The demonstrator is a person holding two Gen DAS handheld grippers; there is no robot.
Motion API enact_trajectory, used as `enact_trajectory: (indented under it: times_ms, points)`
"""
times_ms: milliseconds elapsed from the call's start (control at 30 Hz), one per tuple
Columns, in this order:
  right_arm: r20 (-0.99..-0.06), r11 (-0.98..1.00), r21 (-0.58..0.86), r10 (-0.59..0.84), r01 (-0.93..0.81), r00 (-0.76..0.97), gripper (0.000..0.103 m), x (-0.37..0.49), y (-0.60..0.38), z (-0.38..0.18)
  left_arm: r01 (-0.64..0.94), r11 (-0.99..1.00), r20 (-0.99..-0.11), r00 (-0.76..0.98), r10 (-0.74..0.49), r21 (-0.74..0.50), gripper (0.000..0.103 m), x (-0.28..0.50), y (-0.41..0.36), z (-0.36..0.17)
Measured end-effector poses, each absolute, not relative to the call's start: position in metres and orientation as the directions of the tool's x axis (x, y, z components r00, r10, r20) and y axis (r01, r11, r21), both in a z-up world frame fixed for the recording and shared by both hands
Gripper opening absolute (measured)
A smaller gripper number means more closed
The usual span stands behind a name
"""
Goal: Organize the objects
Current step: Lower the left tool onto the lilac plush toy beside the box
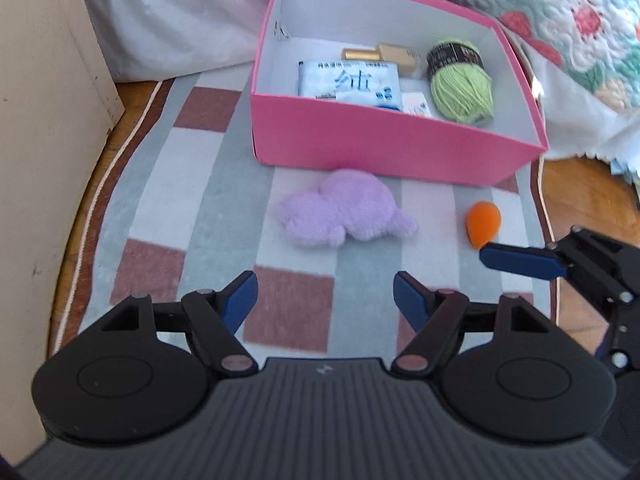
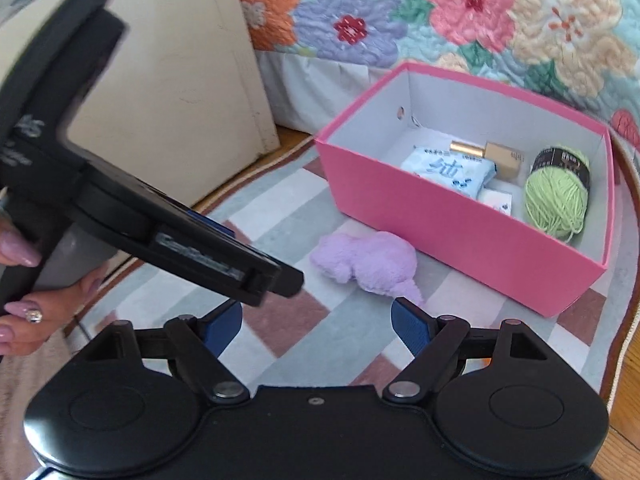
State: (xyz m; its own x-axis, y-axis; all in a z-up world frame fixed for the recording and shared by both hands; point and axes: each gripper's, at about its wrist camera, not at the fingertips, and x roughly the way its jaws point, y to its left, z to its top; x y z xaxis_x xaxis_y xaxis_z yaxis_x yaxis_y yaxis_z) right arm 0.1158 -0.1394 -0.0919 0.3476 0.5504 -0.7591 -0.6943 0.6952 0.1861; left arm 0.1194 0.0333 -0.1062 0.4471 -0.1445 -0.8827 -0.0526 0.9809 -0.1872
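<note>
A pink cardboard box (image 1: 384,148) stands open on a striped and checked rug (image 1: 192,208), its far side against a bed covered by a floral quilt (image 2: 460,12). Inside the box, toward its right end, lies a ball of green yarn (image 1: 460,88) with a dark paper band. Left of the yarn in the box is a pale blue tissue pack (image 1: 348,82), and behind that pack, at the box's back wall, a gold-capped bottle (image 1: 360,54) beside a small tan carton (image 1: 400,58). A small white packet (image 1: 416,105) sits against the box's near wall; its print is too blurred to read.

On the rug just in front of the box's near wall lies a lilac plush toy (image 1: 348,210), flat on its side. To the right of the toy, also in front of the box, is an orange teardrop makeup sponge (image 1: 482,222).

The left gripper (image 1: 325,296) hangs above the rug on the near side of the plush toy, its blue-padded jaws spread with nothing between them. The right gripper (image 2: 316,322) is likewise spread and empty; in the left wrist view one of its blue fingers (image 1: 520,260) reaches close to the sponge, possibly touching it. A hand (image 2: 24,280) grasps the left gripper's handle, left of the box. A cream cabinet panel (image 2: 168,80) stands farther left of the box.
</note>
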Motion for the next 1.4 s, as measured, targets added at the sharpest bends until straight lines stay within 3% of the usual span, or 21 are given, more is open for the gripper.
enact_trajectory:
  times_ms: [400,633,833,967,1133,1267,1400]
  points:
    - [-0.763,0.757,0.168,0.506,-0.632,0.403,0.085,0.164,-0.116,-0.163,-0.105,0.971,-0.857,0.498,-0.135,-0.214,0.070,0.144,0.060,-0.163]
    - [-0.769,0.764,0.090,0.461,-0.639,0.443,0.083,0.178,-0.104,-0.179,-0.101,0.947,-0.832,0.513,-0.212,-0.304,0.053,0.153,0.064,-0.176]
    - [-0.786,0.752,0.058,0.440,-0.657,0.435,0.067,0.174,-0.095,-0.180,-0.064,0.924,-0.804,0.518,-0.291,-0.376,0.046,0.157,0.061,-0.189]
    - [-0.796,0.773,-0.040,0.358,-0.633,0.488,0.046,0.166,-0.088,-0.184,-0.050,0.926,-0.797,0.528,-0.294,-0.375,0.046,0.155,0.058,-0.187]
    - [-0.793,0.804,0.041,0.387,-0.593,0.470,0.038,0.168,-0.100,-0.183,-0.062,0.903,-0.796,0.501,-0.339,-0.424,0.040,0.154,0.058,-0.192]
    - [-0.786,0.805,0.040,0.391,-0.593,0.479,0.021,0.160,-0.099,-0.179,-0.059,0.903,-0.802,0.485,-0.347,-0.426,0.040,0.151,0.055,-0.191]
    - [-0.778,0.824,0.052,0.388,-0.565,0.494,0.018,0.154,-0.108,-0.176,-0.066,0.909,-0.812,0.480,-0.333,-0.412,0.040,0.142,0.060,-0.184]
